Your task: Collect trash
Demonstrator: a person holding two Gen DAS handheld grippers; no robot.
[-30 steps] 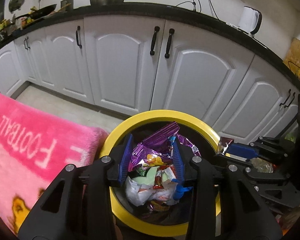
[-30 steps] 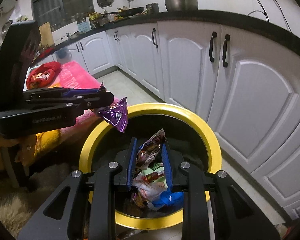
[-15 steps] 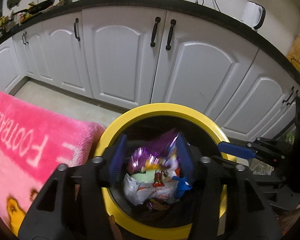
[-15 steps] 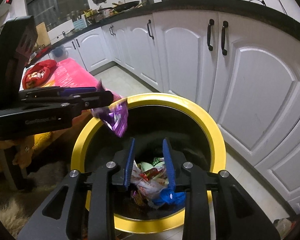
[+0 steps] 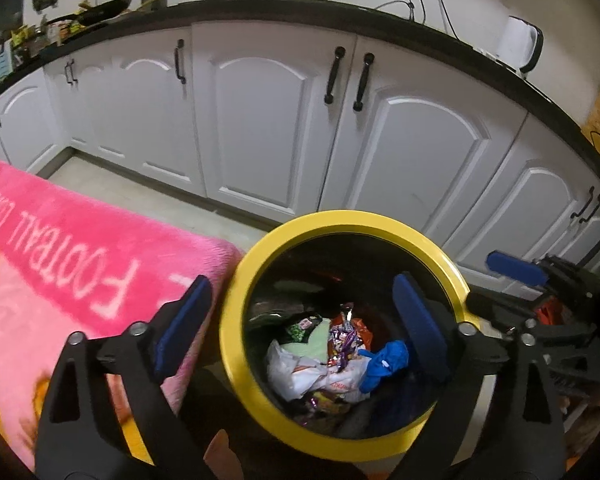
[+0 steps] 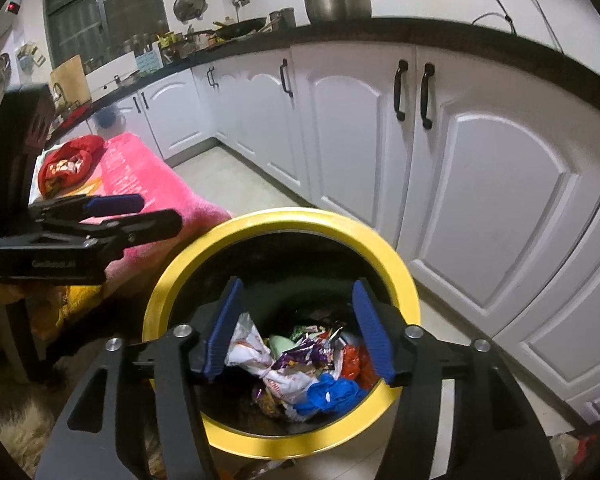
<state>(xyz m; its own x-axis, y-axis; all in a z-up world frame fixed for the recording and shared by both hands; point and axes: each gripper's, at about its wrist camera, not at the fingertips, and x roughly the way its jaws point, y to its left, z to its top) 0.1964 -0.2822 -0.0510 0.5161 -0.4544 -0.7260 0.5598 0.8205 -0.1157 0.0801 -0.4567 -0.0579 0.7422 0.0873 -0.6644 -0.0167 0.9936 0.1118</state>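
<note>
Your left gripper hangs spread wide and empty over the yellow-rimmed bin, where crumpled wrappers lie piled; they look light, soft and crinkly, best pinched at a raised fold. From the right wrist, your right gripper also gapes empty above the bin; what may be a stray scrap lies blurred on the floor, with open room between rim and cabinets.
</note>
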